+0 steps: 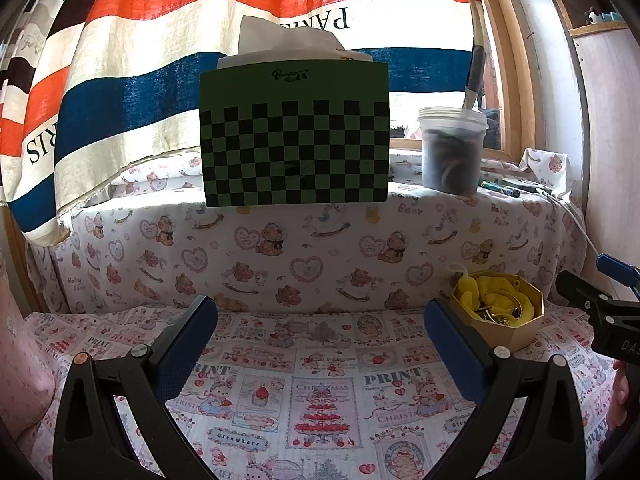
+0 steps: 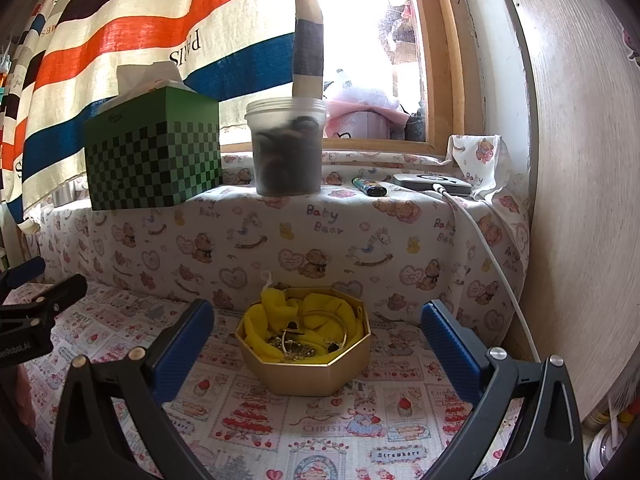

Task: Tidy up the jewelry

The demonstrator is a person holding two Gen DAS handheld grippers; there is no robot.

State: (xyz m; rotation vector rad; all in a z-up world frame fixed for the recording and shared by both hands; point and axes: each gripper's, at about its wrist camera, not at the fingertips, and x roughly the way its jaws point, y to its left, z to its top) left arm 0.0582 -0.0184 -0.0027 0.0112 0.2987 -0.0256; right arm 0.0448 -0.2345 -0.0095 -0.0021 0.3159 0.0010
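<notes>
Jewelry box (image 2: 304, 364) sits dead ahead of right gripper (image 2: 318, 344), nearer than left gripper (image 1: 320, 334); both spread apart, empty.

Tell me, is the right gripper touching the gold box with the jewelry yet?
Apart. In the right wrist view the right gripper is open, and printed cloth shows between each finger and the gold box.

small gold pieces in the gold box (image 2: 304, 376) blur into a tangle over yellow cloth (image 2: 272, 320) (single items cannot be told apart). the frosted jar (image 2: 288, 148) hides its dark contents. the right gripper (image 1: 600, 304) is cut off at the left view's edge.
</notes>
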